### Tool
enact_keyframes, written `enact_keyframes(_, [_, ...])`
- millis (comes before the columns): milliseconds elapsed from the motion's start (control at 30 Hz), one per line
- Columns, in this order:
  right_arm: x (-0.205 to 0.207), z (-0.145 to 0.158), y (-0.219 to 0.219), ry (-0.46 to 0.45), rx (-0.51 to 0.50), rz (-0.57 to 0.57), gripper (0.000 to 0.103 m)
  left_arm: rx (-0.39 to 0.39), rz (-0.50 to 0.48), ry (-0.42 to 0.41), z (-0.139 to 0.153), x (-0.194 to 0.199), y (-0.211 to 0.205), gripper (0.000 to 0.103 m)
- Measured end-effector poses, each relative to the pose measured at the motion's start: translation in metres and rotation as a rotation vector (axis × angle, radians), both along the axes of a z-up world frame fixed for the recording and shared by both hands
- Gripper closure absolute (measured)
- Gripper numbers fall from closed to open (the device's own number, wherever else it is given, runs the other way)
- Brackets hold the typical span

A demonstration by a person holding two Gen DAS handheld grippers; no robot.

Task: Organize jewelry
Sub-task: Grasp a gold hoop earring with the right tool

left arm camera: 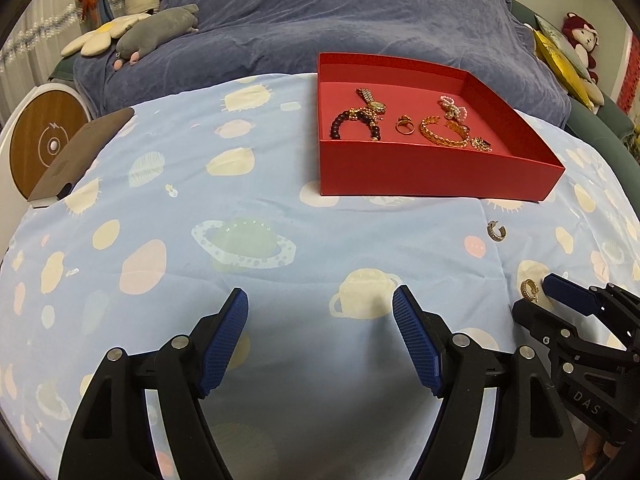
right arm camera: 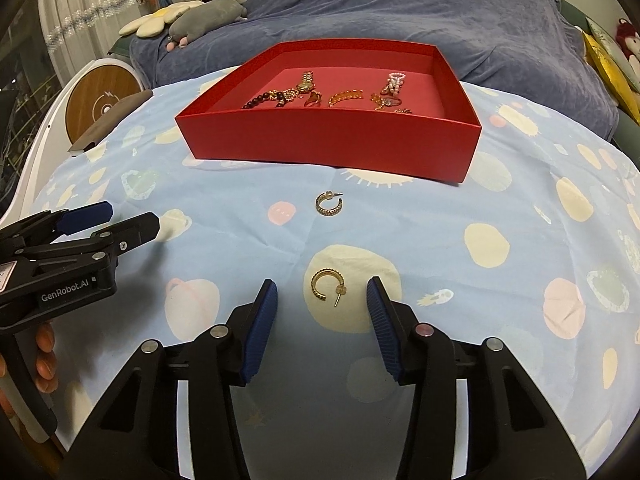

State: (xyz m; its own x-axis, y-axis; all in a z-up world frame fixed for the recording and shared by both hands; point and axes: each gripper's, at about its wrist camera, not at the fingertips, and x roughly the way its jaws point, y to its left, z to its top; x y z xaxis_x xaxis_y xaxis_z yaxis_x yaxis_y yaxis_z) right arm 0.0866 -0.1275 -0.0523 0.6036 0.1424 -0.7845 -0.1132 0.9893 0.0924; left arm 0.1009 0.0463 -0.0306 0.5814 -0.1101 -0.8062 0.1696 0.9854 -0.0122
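Note:
A red box [left arm camera: 420,172] [right arm camera: 320,144] sits on the light blue patterned cloth and holds a beaded bracelet [left arm camera: 354,122], a gold watch [left arm camera: 372,100], a ring [left arm camera: 405,125], gold bangles [left arm camera: 444,134] and a pearl piece [left arm camera: 454,108]. Two gold hoop earrings lie on the cloth. The near earring [right arm camera: 328,286] [left arm camera: 530,290] lies between the fingertips of my open right gripper [right arm camera: 322,294] [left arm camera: 532,300]. The far earring [right arm camera: 329,203] [left arm camera: 497,232] lies in front of the box. My left gripper [left arm camera: 320,308] [right arm camera: 128,216] is open and empty over the cloth.
A dark flat case [left arm camera: 76,156] lies at the cloth's left edge beside a round wooden charger [left arm camera: 44,148]. A blue blanket [left arm camera: 340,12] and plush toys [left arm camera: 160,32] lie behind the box. More toys [left arm camera: 580,44] sit at the far right.

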Motion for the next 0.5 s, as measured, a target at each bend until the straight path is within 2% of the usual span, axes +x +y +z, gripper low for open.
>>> enact_keyframes(200, [0.003,-0.001,0.002,-0.007,-0.011,0.006,0.070,-0.008,-0.006,0.002,0.002,0.001,-0.002,0.031])
enact_keyframes(333, [0.003,-0.001,0.002,-0.009,-0.019,0.015,0.086,-0.011,-0.009,0.005,0.002,0.002,-0.005,0.031])
enact_keyframes(500, [0.002,0.000,0.000,-0.007,-0.013,0.020,0.086,-0.025,-0.020,0.009,0.003,0.004,-0.013,0.031])
